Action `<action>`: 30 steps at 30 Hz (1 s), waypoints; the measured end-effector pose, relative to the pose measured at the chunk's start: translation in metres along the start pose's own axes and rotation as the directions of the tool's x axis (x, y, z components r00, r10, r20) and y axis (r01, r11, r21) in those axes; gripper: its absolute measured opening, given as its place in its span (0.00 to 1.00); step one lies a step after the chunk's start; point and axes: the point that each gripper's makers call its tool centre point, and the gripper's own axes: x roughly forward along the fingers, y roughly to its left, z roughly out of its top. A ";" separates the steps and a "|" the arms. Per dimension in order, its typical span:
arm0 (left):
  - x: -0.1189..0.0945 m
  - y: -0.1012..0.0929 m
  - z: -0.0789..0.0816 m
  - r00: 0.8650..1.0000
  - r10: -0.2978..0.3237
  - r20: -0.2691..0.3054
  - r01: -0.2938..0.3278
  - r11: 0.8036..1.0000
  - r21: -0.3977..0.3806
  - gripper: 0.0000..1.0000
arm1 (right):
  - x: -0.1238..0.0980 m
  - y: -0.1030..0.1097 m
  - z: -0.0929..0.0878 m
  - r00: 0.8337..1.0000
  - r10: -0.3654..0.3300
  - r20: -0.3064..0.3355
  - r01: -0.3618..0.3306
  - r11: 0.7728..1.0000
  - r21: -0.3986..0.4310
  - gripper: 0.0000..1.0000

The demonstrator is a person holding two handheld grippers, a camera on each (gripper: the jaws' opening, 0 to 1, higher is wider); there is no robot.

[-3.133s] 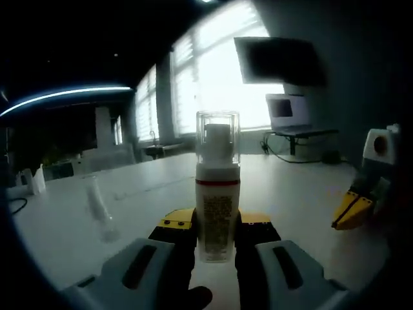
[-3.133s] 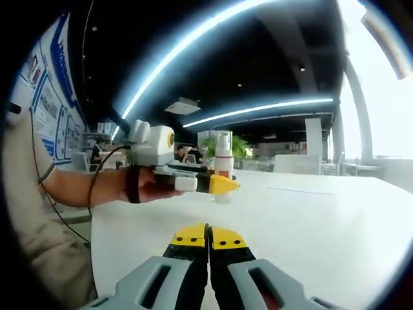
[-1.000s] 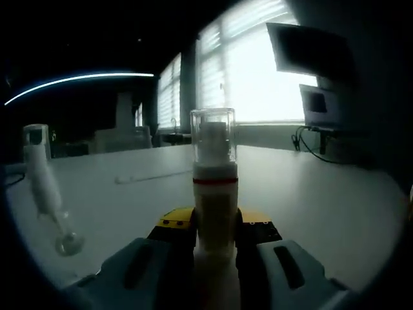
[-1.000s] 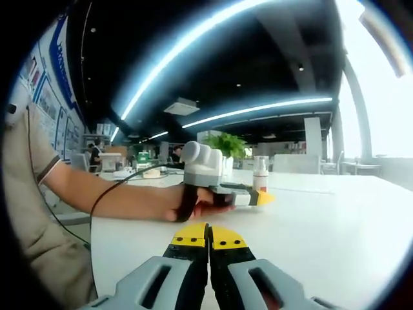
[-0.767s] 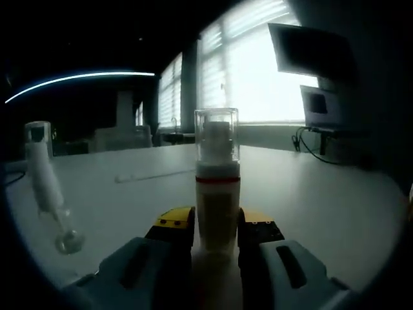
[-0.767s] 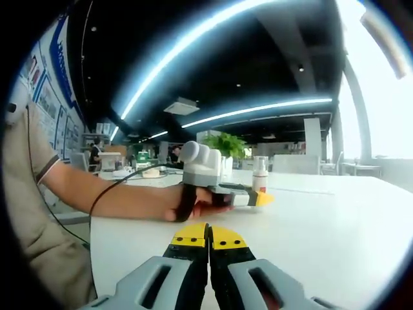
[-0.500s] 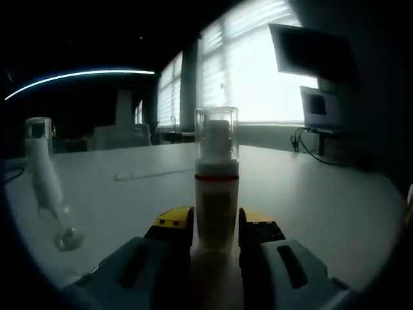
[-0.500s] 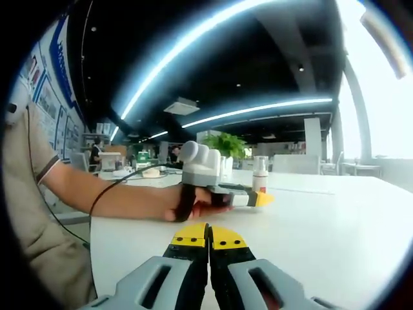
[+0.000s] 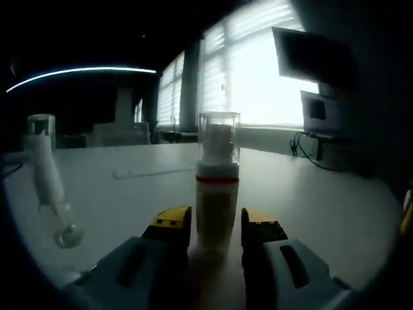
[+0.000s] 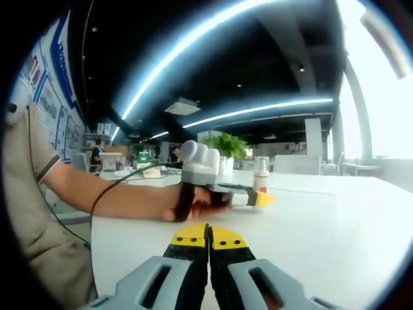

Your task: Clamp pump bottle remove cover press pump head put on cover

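Pump bottle upright between left gripper fingers, seemingly just released, clear cover on, right gripper fingers clenched

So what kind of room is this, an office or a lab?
Most likely an open-plan office: long white tables, strip ceiling lights, big blinded windows, and a wall screen above a laptop.

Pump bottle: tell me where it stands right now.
In the left gripper view the pump bottle stands upright at centre on the white table, between the left gripper's jaws, clear cover on. In the right gripper view it shows beyond that gripper's yellow tips.
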 end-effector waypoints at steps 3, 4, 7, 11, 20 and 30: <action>-0.001 -0.001 -0.001 1.000 -0.003 -0.007 0.003 1.000 0.009 0.24 | 0.000 0.001 0.000 1.000 0.002 0.000 -0.002 1.000 0.000 0.00; -0.001 -0.001 -0.001 1.000 -0.004 -0.007 0.004 1.000 0.010 0.25 | 0.000 0.001 0.000 1.000 0.003 0.000 -0.003 1.000 0.001 0.00; -0.004 0.000 -0.001 1.000 0.008 -0.015 -0.007 1.000 0.022 0.25 | 0.000 0.000 0.000 1.000 0.004 0.000 -0.004 1.000 0.002 0.00; -0.009 0.005 0.000 1.000 0.021 -0.011 -0.021 1.000 0.017 0.26 | 0.000 0.000 0.000 1.000 0.007 0.000 -0.007 1.000 0.000 0.00; -0.023 0.001 -0.002 1.000 0.020 -0.023 -0.019 1.000 0.013 0.27 | 0.000 0.002 0.000 1.000 0.010 0.001 -0.010 1.000 0.000 0.00; -0.033 0.003 0.003 1.000 0.017 -0.025 -0.016 0.999 0.034 0.27 | 0.000 0.005 0.001 1.000 0.009 0.000 -0.009 1.000 -0.002 0.00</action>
